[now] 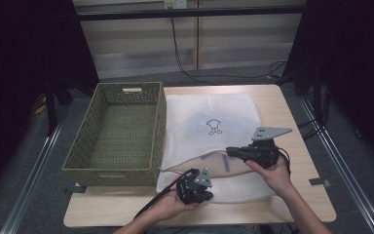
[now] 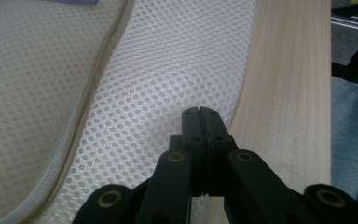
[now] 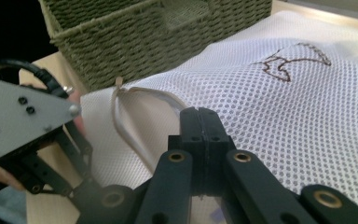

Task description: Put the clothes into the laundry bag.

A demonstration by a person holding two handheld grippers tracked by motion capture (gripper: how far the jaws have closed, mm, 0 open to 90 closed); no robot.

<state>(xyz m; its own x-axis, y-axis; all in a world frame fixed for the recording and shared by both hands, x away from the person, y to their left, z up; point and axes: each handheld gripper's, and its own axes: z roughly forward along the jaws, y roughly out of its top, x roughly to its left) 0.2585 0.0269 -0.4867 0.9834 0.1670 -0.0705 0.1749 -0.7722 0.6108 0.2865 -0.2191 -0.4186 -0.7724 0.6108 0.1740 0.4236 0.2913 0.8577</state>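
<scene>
Overhead, the high view shows a white mesh laundry bag (image 1: pixel 209 131) lying flat on the pale wooden table (image 1: pixel 297 195), just beside a woven green basket (image 1: pixel 119 131) at its left. A small dark outline emblem (image 1: pixel 215 126) is stitched near the bag's middle; it carries no readable lettering. The left gripper (image 1: pixel 195 187) sits at the bag's near edge, and the right gripper (image 1: pixel 233 152) points at the bag's open lip, where a purple item (image 1: pixel 227 163) peeks from inside. Next, the left gripper view has the jaws pressed together, with a scrap of white mesh (image 2: pixel 168 70) caught between them low down; a zip seam (image 2: pixel 91 98) runs up the fabric to their left and bare wood (image 2: pixel 289 93) lies to their right. Lastly, the right gripper view shows its jaws likewise pressed together and pinching the mesh at the bag's opening, whose cream hem (image 3: pixel 135 135) curls just left of them; the emblem (image 3: pixel 293 60) lies beyond, the basket (image 3: pixel 144 37) stands behind, and the left gripper's grey plate (image 3: pixel 18 116) sits at the left.
</scene>
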